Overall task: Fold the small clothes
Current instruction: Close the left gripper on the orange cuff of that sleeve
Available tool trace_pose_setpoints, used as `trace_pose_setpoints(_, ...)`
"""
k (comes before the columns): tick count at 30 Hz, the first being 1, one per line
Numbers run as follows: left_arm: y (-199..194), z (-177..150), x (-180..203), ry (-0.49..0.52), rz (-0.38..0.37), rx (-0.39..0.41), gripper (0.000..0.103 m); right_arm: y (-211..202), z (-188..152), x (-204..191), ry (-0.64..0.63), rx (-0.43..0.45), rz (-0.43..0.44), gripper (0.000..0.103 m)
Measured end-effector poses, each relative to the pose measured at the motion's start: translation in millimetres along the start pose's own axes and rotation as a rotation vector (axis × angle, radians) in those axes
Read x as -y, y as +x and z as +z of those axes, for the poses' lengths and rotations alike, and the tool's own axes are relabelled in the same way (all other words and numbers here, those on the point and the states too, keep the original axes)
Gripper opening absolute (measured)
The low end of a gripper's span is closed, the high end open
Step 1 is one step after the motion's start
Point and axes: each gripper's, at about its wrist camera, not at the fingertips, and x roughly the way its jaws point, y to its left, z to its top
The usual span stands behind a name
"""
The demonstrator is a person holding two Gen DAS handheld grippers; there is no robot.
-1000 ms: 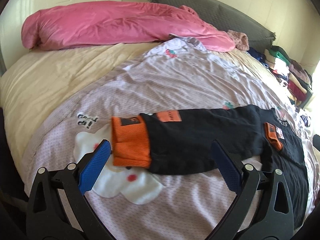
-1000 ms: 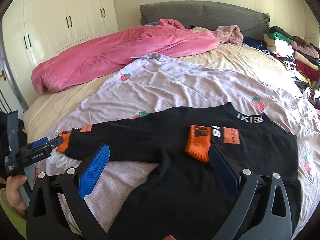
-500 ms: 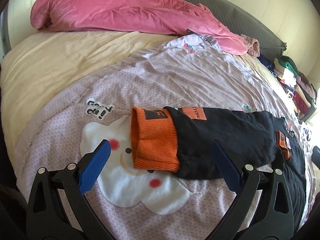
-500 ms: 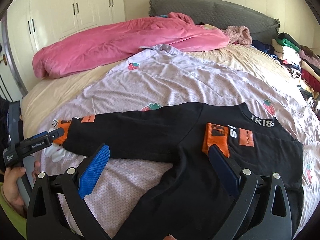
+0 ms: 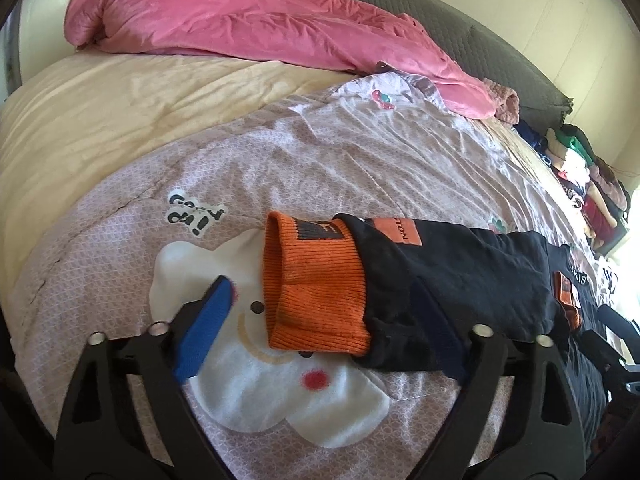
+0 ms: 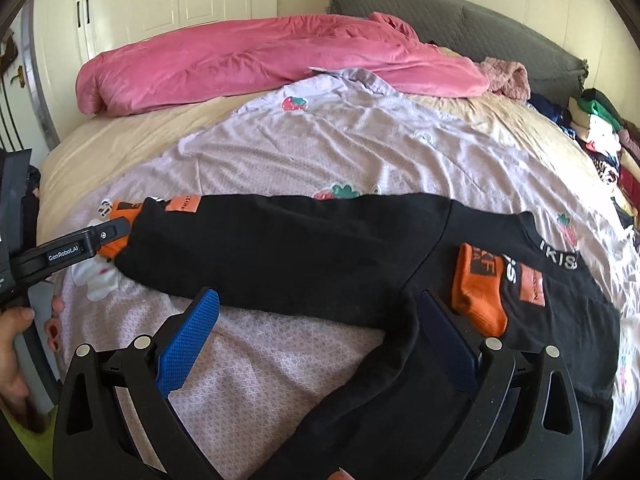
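Note:
A small black sweatshirt (image 6: pixel 304 256) with orange cuffs lies flat on the lilac quilt. Its left sleeve stretches out sideways and ends in an orange cuff (image 5: pixel 316 284). The other orange cuff (image 6: pixel 478 292) is folded onto the chest. My left gripper (image 5: pixel 324 320) is open, its fingers on either side of the outstretched cuff, just above the quilt; it also shows at the left of the right wrist view (image 6: pixel 104 236). My right gripper (image 6: pixel 316 340) is open over the sweatshirt's lower edge below the armpit, holding nothing.
A lilac quilt (image 6: pixel 340 148) covers the beige bed. A pink duvet (image 6: pixel 260 60) lies bunched along the far side by a grey headboard (image 6: pixel 460 28). Stacked folded clothes (image 6: pixel 604 144) sit at the right edge. White wardrobes (image 6: pixel 160 8) stand behind.
My left gripper moved forward and down until its fingers straddle the orange cuff. My right gripper crept slightly closer to the sweatshirt. Both stayed open.

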Motion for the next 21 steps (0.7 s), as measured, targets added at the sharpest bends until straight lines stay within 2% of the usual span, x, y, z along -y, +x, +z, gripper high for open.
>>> trace_pose_setpoints(2,2,-1,3,0.002,-0.011,0.006,0.062,0,-1,2,0.009,-0.001,0.0,0.099)
trace_pose_setpoints(4,4,-1,6,0.01,-0.018,0.005,0.052,0,-3,8,0.023,-0.002,-0.001,0.099)
trace_pose_setpoints(6,7,-1,9,0.024,-0.01,0.001,0.049,0,-4,11,0.033,-0.002,-0.006,0.099)
trace_pose_setpoints(7,8,-1,9,0.028,-0.008,0.003,0.041,0,-4,15,0.043,-0.003,-0.012,0.099)
trace_pose_setpoints(8,8,-1,8,0.029,-0.007,0.006,0.027,0,-5,19,0.055,-0.004,-0.015,0.099)
trace_pose_setpoints(9,8,0,7,0.028,-0.007,0.009,0.022,-1,-5,20,0.061,-0.004,-0.015,0.099)
trace_pose_setpoints(11,7,0,7,0.031,-0.021,0.011,0.016,-3,-6,28,0.081,-0.003,-0.022,0.099)
trace_pose_setpoints(14,0,0,11,0.047,-0.042,0.033,0.013,-7,-9,36,0.105,0.003,-0.029,0.099)
trace_pose_setpoints(21,-28,3,26,0.066,-0.115,0.092,0.012,-24,-12,58,0.141,0.029,-0.06,0.099)
